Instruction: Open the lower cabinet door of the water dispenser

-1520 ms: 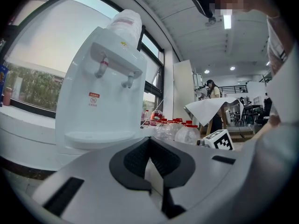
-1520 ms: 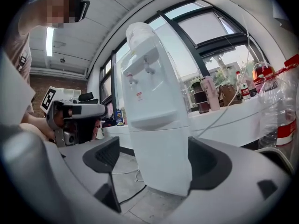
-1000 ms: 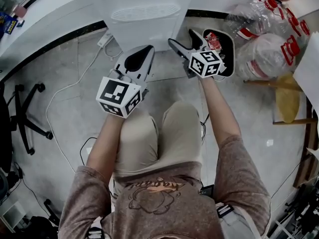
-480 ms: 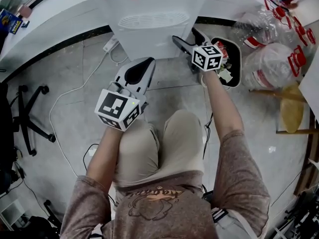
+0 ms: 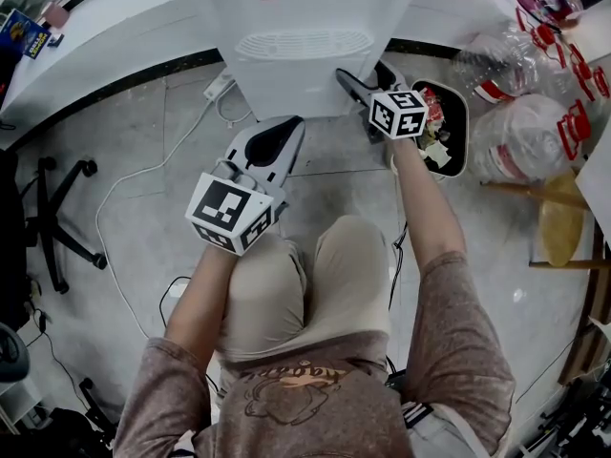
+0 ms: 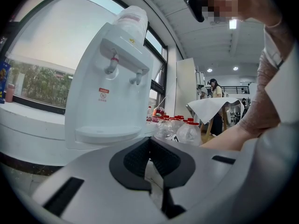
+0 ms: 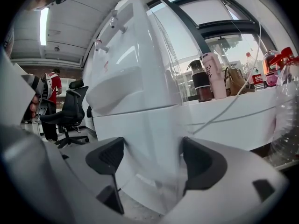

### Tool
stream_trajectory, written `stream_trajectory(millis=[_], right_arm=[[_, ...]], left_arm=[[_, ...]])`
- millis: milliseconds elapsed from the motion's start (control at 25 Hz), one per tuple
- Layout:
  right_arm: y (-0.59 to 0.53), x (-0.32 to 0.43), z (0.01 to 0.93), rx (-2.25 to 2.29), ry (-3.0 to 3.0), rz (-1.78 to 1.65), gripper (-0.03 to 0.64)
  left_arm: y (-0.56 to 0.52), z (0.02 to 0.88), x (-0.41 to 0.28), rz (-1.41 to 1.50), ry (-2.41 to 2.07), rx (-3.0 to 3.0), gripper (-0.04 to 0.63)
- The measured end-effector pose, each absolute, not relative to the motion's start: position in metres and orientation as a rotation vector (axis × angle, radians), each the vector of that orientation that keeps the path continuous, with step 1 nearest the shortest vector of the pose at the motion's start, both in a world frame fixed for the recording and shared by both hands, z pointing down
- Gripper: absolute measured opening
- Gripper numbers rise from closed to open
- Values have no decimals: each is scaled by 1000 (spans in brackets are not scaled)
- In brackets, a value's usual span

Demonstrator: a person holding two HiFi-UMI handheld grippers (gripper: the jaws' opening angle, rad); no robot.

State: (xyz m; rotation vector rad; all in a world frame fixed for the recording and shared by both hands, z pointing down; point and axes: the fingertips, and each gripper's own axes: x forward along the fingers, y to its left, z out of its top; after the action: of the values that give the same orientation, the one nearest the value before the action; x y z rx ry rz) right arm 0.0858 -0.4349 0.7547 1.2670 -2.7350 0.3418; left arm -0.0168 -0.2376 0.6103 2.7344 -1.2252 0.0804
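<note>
The white water dispenser point(image 5: 304, 27) stands on the floor in front of the kneeling person; its lower cabinet door point(image 7: 145, 139) is closed. My right gripper point(image 5: 361, 72) is at the cabinet's right front corner. Its jaws stand wide, one on each side of that corner point(image 7: 152, 160). They have just been closing, and the pads do not visibly press on the door edge between them. My left gripper point(image 5: 286, 127) hovers lower left of the cabinet front, apart from it. Its jaws point(image 6: 150, 148) are together with nothing between them, pointing at the dispenser point(image 6: 112, 92).
A black bin point(image 5: 456, 160) with rubbish sits right of the dispenser, with bagged plastic bottles point(image 5: 520, 103) and a wooden stool point(image 5: 558, 198) beyond. A power strip point(image 5: 218, 86) and cable lie at the left. An office chair base point(image 5: 57, 227) stands far left.
My right gripper has moved forward to the dispenser's right front corner, and its jaws have narrowed a little. The left gripper has hardly moved.
</note>
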Motion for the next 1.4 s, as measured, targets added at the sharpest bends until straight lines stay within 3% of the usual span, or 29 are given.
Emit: stream_trajectory(millis=[1400], right_arm=[[-352,97,760,1251,-2639,322,282]], left_arm=[[-216,604,12,50,-1121,2776,12]])
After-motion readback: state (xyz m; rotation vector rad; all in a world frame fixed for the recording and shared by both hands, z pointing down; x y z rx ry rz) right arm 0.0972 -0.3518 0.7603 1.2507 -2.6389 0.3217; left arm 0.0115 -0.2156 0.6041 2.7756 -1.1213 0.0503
